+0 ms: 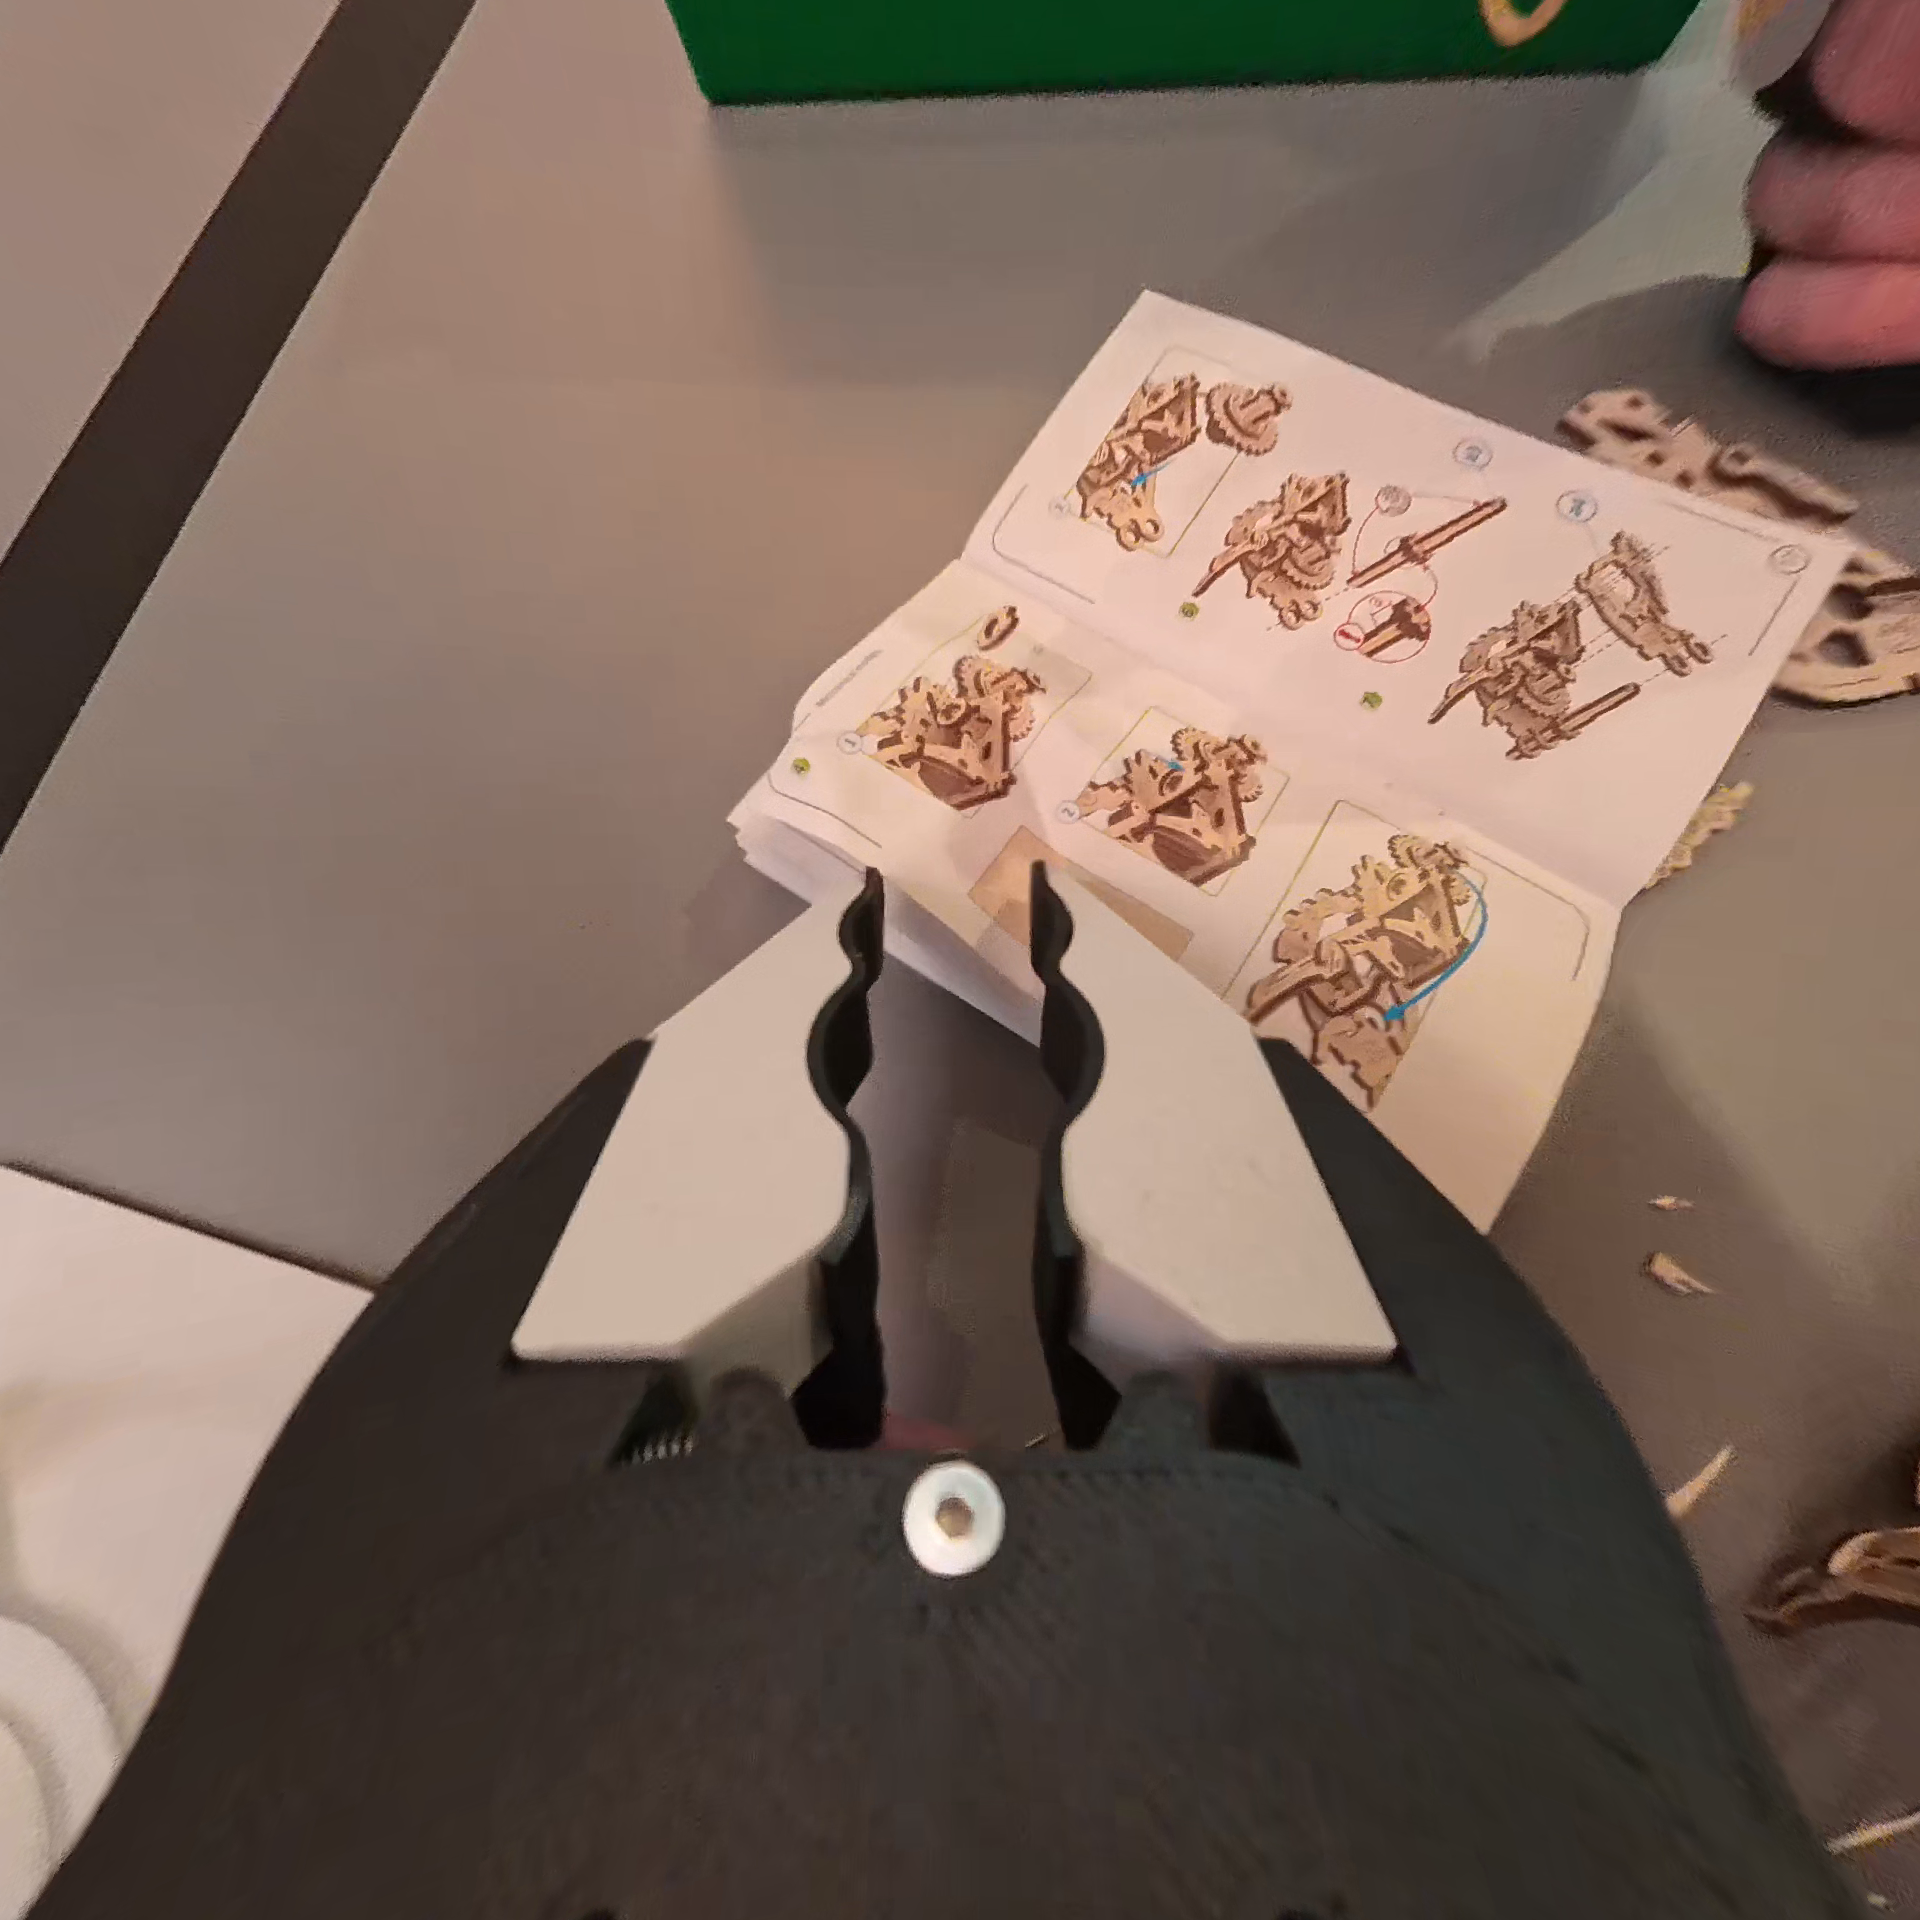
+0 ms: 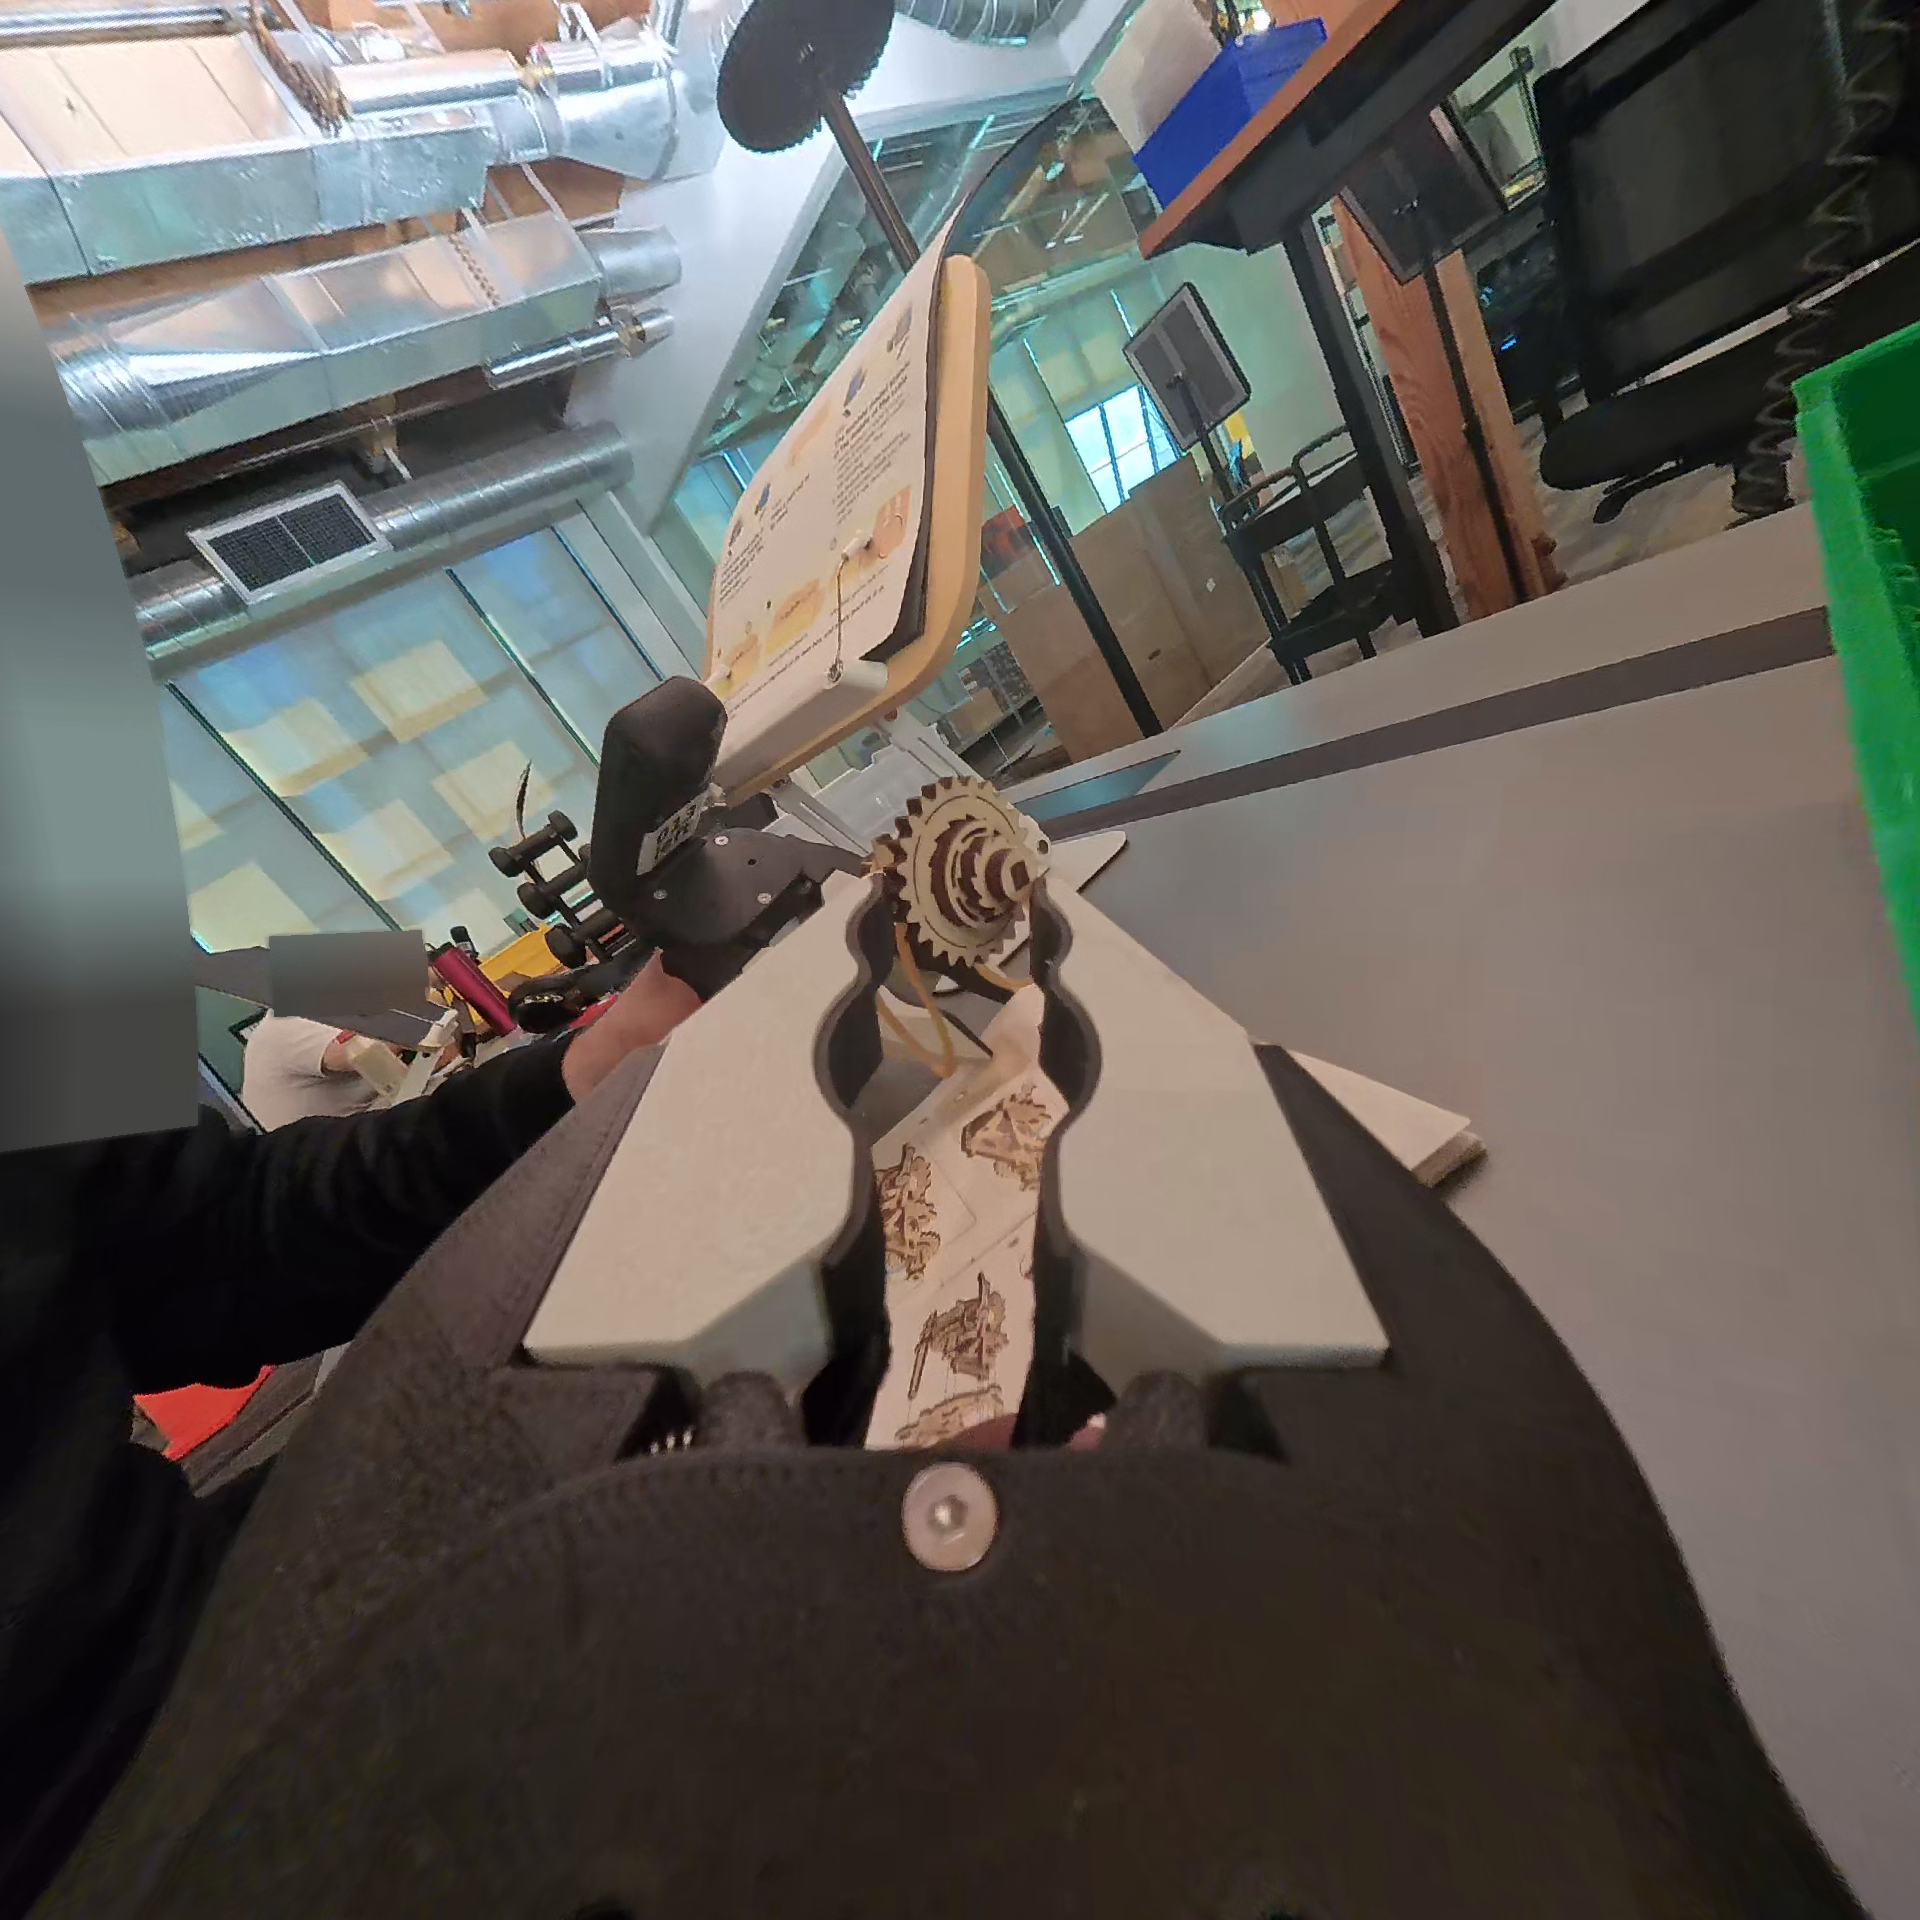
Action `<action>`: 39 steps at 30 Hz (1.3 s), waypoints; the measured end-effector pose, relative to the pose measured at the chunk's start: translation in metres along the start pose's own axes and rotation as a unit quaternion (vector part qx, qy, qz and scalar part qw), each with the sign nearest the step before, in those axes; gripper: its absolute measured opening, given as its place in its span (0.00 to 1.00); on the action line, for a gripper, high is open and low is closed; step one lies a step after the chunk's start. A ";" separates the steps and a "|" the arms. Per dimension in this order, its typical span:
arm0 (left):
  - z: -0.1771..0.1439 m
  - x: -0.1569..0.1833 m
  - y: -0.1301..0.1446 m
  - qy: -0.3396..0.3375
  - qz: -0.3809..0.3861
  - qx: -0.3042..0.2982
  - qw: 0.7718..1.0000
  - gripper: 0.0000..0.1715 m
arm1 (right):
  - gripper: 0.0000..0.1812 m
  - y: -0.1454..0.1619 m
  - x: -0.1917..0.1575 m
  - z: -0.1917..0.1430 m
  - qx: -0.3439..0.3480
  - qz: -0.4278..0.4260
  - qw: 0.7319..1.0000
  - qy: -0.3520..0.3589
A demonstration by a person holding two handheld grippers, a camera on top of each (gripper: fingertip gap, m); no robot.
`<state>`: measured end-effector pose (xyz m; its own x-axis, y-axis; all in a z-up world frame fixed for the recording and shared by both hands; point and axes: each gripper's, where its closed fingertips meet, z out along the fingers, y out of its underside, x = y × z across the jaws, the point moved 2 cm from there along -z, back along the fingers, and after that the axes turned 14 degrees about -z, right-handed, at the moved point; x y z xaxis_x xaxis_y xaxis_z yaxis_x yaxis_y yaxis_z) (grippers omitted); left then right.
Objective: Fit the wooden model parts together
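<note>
My right gripper (image 2: 961, 914) is shut on a small wooden gear assembly (image 2: 951, 868), held at the fingertips above the table. A yellow rubber band (image 2: 925, 1023) hangs from the assembly. My left gripper (image 1: 956, 883) is open and empty, its tips just over the near edge of the folded instruction sheet (image 1: 1299, 665), which lies on the grey table. The sheet also shows between the right fingers in the right wrist view (image 2: 966, 1247). Loose wooden parts (image 1: 1704, 478) lie past the sheet's far right corner. Another wooden part (image 1: 1849, 1600) lies at the right edge.
A green box (image 1: 1143, 47) stands at the far side of the table; it also shows in the right wrist view (image 2: 1870, 623). A person's hand (image 1: 1839, 208) rests at the top right. Wood scraps (image 1: 1673, 1273) lie at the right. A stand with a printed sheet (image 2: 862, 499) rises behind the gear. My hands' fingertips stand some 15 centimetres from each other.
</note>
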<state>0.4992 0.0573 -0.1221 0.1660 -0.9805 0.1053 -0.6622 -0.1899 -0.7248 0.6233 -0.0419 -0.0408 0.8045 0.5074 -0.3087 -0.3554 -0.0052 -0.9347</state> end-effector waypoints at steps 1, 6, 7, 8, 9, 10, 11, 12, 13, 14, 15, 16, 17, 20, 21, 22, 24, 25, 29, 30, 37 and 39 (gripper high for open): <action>-0.001 0.002 -0.002 0.004 -0.002 0.004 1.000 0.14 | 0.12 0.000 0.000 0.000 0.001 0.002 1.000 0.000; -0.004 0.013 -0.009 0.031 -0.008 0.016 0.999 0.12 | 0.12 0.000 0.002 -0.001 0.003 0.013 1.000 -0.001; -0.004 0.014 -0.010 0.035 -0.012 0.014 0.999 0.12 | 0.12 0.000 0.002 -0.001 0.004 0.014 1.000 -0.002; -0.004 0.015 -0.011 0.040 -0.015 0.014 0.999 0.12 | 0.12 0.000 0.003 -0.001 0.005 0.015 1.000 -0.002; -0.005 0.017 -0.013 0.047 -0.018 0.018 0.999 0.12 | 0.12 0.000 0.003 -0.001 0.006 0.016 1.000 -0.002; -0.005 0.019 -0.015 0.054 -0.021 0.022 0.998 0.12 | 0.12 -0.001 0.003 -0.002 0.008 0.017 1.000 -0.003; -0.005 0.021 -0.017 0.061 -0.024 0.023 0.998 0.12 | 0.12 -0.001 0.003 -0.002 0.009 0.018 1.000 -0.003; -0.006 0.023 -0.019 0.065 -0.024 0.025 0.997 0.12 | 0.12 -0.001 0.003 -0.002 0.010 0.019 1.000 -0.004; -0.006 0.025 -0.021 0.069 -0.024 0.030 0.997 0.12 | 0.12 -0.002 0.003 -0.002 0.012 0.020 1.000 -0.004; -0.006 0.027 -0.024 0.074 -0.026 0.032 0.996 0.12 | 0.12 -0.002 0.003 -0.003 0.014 0.022 1.000 -0.005; -0.006 0.030 -0.026 0.080 -0.026 0.033 0.996 0.12 | 0.12 -0.002 0.003 -0.003 0.015 0.023 1.000 -0.005; -0.006 0.032 -0.029 0.085 -0.026 0.035 0.995 0.11 | 0.12 -0.003 0.004 -0.004 0.017 0.024 1.000 -0.005; -0.007 0.036 -0.033 0.096 -0.029 0.040 0.994 0.11 | 0.12 -0.003 0.004 -0.004 0.019 0.026 0.999 -0.005; -0.006 0.050 -0.041 0.134 -0.045 0.043 0.989 0.11 | 0.12 -0.005 0.005 -0.005 0.024 0.029 0.999 -0.006; -0.005 0.054 -0.043 0.144 -0.047 0.044 0.988 0.11 | 0.12 -0.005 0.005 -0.005 0.026 0.030 0.999 -0.006; -0.005 0.058 -0.046 0.155 -0.052 0.045 0.986 0.11 | 0.12 -0.005 0.005 -0.006 0.027 0.032 0.999 -0.006; -0.004 0.067 -0.052 0.182 -0.062 0.049 0.980 0.11 | 0.12 -0.006 0.005 -0.006 0.030 0.033 0.999 -0.007; -0.003 0.073 -0.055 0.198 -0.068 0.050 0.977 0.10 | 0.12 -0.006 0.005 -0.006 0.032 0.034 0.999 -0.007; 0.001 0.099 -0.062 0.279 -0.095 0.036 0.955 0.11 | 0.12 -0.009 0.006 -0.009 0.043 0.040 0.998 -0.009; 0.004 0.104 -0.062 0.291 -0.097 0.027 0.951 0.11 | 0.12 -0.011 0.006 -0.010 0.048 0.040 0.998 -0.009; 0.028 0.125 -0.048 0.326 -0.096 -0.069 0.938 0.08 | 0.12 -0.017 0.005 -0.015 0.067 0.038 0.997 -0.012; 0.034 0.126 -0.048 0.320 -0.091 -0.062 0.941 0.06 | 0.12 -0.017 0.005 -0.015 0.067 0.037 0.997 -0.011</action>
<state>0.5772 -0.0550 -0.0971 -0.1626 -0.7540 0.6365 -0.7526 -0.3223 -0.5742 0.6406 -0.0526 -0.0294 0.7635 0.5295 -0.3698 -0.4745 0.0716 -0.8773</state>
